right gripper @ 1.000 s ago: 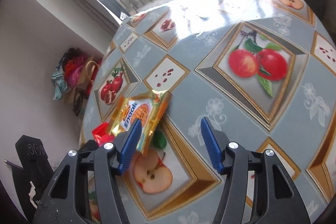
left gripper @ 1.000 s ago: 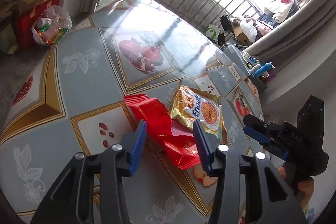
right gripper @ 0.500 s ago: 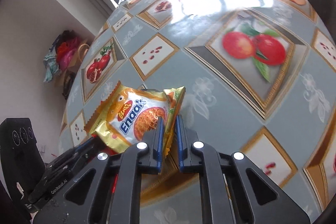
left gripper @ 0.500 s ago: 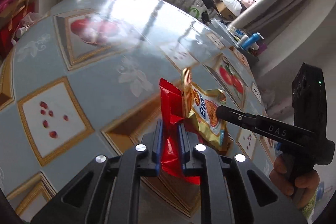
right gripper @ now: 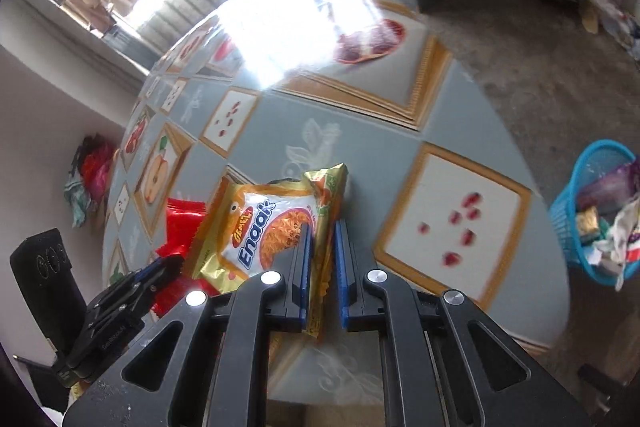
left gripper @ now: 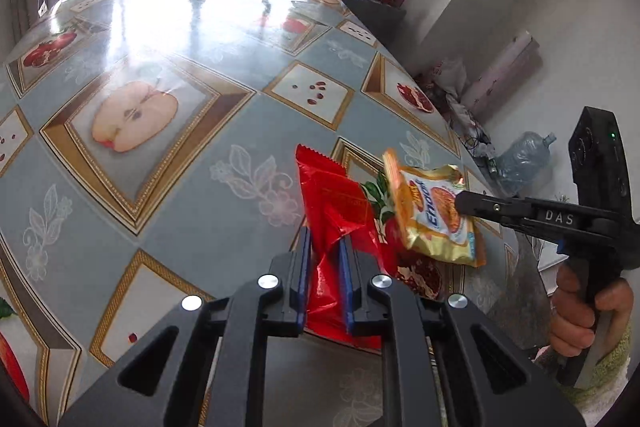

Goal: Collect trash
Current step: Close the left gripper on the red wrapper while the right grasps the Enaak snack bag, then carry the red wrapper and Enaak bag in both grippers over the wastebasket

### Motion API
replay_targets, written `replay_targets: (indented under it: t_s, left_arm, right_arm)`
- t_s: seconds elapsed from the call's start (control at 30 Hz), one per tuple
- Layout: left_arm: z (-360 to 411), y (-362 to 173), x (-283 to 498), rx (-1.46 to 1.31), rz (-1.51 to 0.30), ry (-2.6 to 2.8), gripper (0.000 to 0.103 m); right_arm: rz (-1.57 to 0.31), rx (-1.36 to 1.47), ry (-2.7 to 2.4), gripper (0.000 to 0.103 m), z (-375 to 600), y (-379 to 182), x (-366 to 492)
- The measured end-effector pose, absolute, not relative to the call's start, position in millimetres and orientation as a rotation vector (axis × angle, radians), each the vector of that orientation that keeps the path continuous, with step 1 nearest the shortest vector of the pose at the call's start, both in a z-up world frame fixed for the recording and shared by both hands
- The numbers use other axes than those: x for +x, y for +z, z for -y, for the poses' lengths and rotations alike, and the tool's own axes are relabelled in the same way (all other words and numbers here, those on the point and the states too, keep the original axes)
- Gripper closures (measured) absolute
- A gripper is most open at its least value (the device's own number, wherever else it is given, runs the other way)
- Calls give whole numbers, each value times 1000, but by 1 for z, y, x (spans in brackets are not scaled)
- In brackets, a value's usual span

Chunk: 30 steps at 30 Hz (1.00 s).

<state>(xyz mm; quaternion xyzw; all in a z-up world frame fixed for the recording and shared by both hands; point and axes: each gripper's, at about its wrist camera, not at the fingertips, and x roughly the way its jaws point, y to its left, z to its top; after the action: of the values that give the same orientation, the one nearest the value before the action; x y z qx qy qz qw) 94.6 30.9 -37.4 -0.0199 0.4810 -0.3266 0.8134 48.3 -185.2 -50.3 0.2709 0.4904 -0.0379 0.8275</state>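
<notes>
Step in hand: carry. Both wrappers are off the table [left gripper: 200,163] and in the air above its fruit-print cloth.

Left gripper [left gripper: 325,247]: jaws pressed together on the red wrapper [left gripper: 336,203], pinching its crumpled lower part. The wrapper stands up out of the pads, serrated top edge toward 12 o'clock in the left wrist view.

Right gripper [right gripper: 321,233]: jaws pressed together on the yellow noodle packet [right gripper: 264,223], gripping its right edge; the printed face hangs out toward 9 o'clock in the right wrist view. In the left wrist view the same packet sits at 3 o'clock of the red wrapper, held up by the other tool, with the person's hand [left gripper: 580,311] on its handle at lower right.

The two wrappers ride near each other; whether they touch, I cannot tell.

Target, as I judge it: the blue basket [right gripper: 576,211] on the floor beyond the table edge, at 3 o'clock in the right wrist view. It already holds mixed wrappers and paper, so it reads as the bin.

Next move calls for: swinging both tools past the table edge to above the basket rim, then spreading the jaws so each wrapper drops inside. The right tool looks nearer the basket. Light foil may cling to the pads or drift wide, so release low.
</notes>
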Motion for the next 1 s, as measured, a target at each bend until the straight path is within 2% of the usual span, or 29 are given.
replay_targets:
  t_s: [0.5,1.0]
  left_arm:
    - [-9,-36,81,161,-926,-604,88]
    - [-2,-30,73,222,-870,-579,90]
  right_arm:
    - [-985,609,-64,93,197,-53,15]
    - [-958,710,-12,97,208,-58,11]
